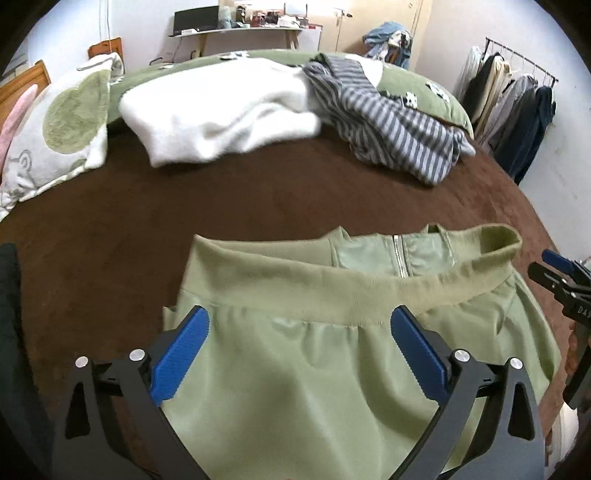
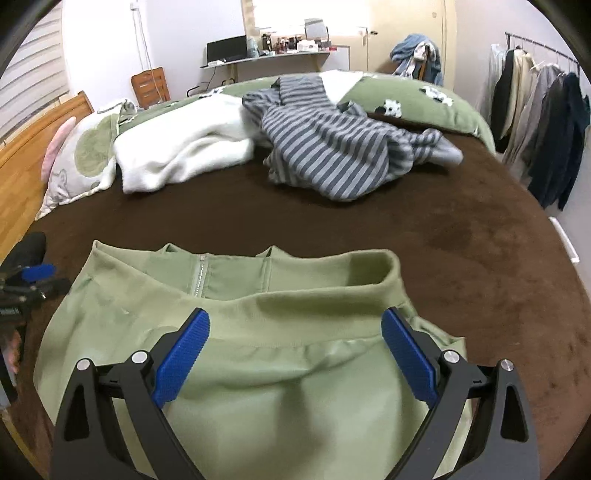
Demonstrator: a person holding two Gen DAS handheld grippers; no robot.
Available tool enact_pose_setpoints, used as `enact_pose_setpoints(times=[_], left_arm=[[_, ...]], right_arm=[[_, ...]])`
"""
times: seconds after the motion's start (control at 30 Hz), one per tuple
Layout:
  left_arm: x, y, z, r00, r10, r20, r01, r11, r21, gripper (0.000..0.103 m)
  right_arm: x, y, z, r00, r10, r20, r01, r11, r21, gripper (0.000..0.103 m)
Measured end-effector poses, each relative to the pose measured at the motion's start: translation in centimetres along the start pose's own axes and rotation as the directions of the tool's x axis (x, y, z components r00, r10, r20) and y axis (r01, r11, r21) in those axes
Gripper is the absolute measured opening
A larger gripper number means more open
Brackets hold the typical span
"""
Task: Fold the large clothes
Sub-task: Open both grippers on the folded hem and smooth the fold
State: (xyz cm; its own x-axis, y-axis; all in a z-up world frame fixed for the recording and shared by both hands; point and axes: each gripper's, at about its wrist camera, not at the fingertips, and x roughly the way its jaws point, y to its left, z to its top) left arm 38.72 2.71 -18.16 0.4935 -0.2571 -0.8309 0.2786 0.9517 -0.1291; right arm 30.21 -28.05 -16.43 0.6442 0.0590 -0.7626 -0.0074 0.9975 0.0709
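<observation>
A light green jacket (image 1: pixel 295 369) lies folded on the brown bed cover (image 1: pixel 184 210), its ribbed hem band and a zipper (image 1: pixel 397 254) at the far edge. My left gripper (image 1: pixel 301 317) hangs above it, jaws wide open, nothing between the blue pads (image 1: pixel 181 350). The right wrist view shows the same green jacket (image 2: pixel 258 387) under my right gripper (image 2: pixel 295 321), also wide open and clear of the cloth. Each gripper peeks into the other's view: the right gripper (image 1: pixel 561 277) at the right edge, the left gripper (image 2: pixel 33 280) at the left edge.
Further back on the bed lie a white garment (image 1: pixel 221 110), a grey striped garment (image 1: pixel 388 122), a spotted pillow (image 1: pixel 62 125) and a green duvet (image 1: pixel 424 92). A clothes rack (image 1: pixel 517 96) stands at the right, a desk (image 1: pixel 243 31) by the far wall, and a brown bed cover (image 2: pixel 480 240) spreads beneath.
</observation>
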Motion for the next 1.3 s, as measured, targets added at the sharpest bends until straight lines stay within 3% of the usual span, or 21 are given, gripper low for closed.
enact_pose_setpoints(times=[0.43,0.67,1.3], left_arm=[[8.9,2.3,-2.5,0.983,0.074,-0.167,-0.086,0.994,-0.063,0.097],[10.2,4.6,-1.5,0.991,0.052,-0.121,-0.068,0.989,-0.132,0.098],[11.3,4.7,-1.2,0.997,0.067,-0.027,-0.07,0.986,-0.151,0.098]], right_arm=[[8.7,1.0,-2.4,0.984,-0.11,-0.141,0.1,0.992,-0.077,0.093],[10.7,0.1,-1.3,0.989,-0.096,-0.113,0.093,0.995,-0.039,0.095],[13.1,-2.0,0.3,0.995,-0.011,-0.102,0.017,0.998,0.063,0.097]])
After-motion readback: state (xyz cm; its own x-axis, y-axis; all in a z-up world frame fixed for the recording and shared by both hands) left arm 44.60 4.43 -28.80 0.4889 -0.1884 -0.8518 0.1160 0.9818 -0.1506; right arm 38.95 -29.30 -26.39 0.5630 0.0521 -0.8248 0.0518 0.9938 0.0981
